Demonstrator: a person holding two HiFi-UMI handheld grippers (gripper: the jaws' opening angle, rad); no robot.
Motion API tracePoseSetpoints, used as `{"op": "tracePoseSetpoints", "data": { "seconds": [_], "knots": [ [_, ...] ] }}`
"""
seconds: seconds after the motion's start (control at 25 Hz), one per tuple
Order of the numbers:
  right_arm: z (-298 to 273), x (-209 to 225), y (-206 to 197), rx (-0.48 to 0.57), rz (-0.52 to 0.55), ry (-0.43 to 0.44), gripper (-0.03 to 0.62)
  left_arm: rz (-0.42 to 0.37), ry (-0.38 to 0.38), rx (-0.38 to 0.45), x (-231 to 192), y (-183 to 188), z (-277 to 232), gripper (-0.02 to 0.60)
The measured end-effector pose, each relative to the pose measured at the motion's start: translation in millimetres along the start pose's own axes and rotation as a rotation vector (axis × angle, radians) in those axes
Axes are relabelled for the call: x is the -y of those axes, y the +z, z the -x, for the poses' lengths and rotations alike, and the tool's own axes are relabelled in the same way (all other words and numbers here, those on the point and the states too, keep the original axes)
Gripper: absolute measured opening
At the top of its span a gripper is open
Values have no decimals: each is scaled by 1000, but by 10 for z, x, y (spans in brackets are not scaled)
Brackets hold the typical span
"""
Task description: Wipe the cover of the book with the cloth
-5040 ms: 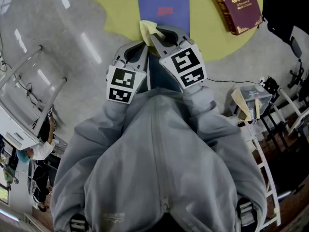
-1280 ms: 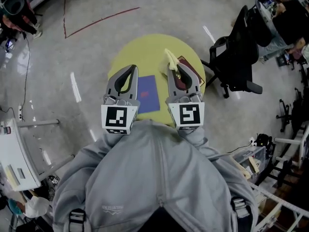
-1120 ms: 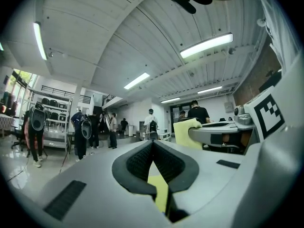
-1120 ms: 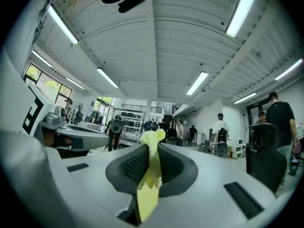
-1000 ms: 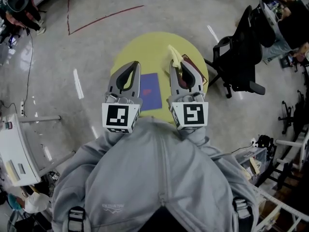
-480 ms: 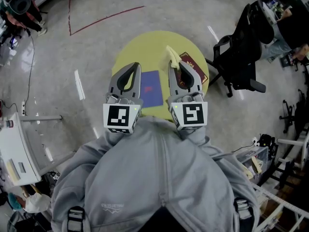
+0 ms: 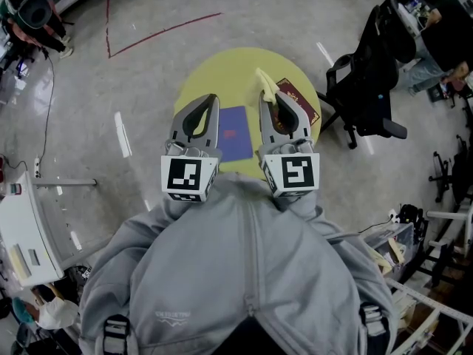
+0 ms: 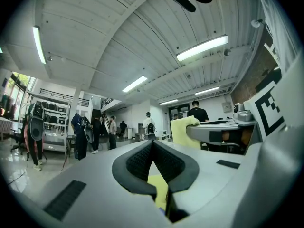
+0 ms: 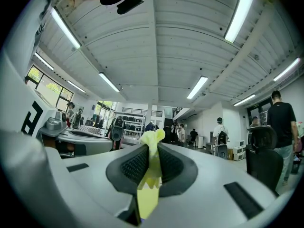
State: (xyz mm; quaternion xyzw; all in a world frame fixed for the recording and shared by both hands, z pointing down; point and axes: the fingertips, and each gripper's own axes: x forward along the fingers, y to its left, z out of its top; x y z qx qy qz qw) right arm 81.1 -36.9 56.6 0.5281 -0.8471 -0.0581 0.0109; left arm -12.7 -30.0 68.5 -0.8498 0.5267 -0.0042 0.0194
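Note:
A blue book (image 7: 234, 133) lies on the round yellow table (image 7: 236, 72), and a dark red book (image 7: 299, 102) lies to its right. Both grippers are held up in front of my chest, well above the table. My right gripper (image 7: 264, 95) is shut on a pale yellow cloth (image 7: 266, 82), which sticks out past the tips (image 9: 151, 170). My left gripper (image 7: 213, 97) is shut with nothing between its pads (image 8: 153, 144). Both gripper views look out level across the room, so neither shows the books. The cloth (image 8: 183, 132) also shows in the left gripper view.
A black office chair (image 7: 362, 87) stands right of the table. A white rack (image 7: 22, 228) is at the left and a red tape line (image 7: 162, 28) marks the floor beyond. People stand in the room's background.
Five seconds ago both grippers were low over the blue book, seen close. Now they are raised far above the table. Over the last second they barely moved.

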Motion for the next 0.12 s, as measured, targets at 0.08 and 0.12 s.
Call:
{"op": "tracePoseSetpoints", "data": {
  "seconds": [0.08,0.12],
  "knots": [
    [19,-26,11,2,3,1,55,3,0,0,7,-3,28,18],
    [29,-41,15,3,5,3,55,5,-1,-1,11,-8,44,18]
  ]
}}
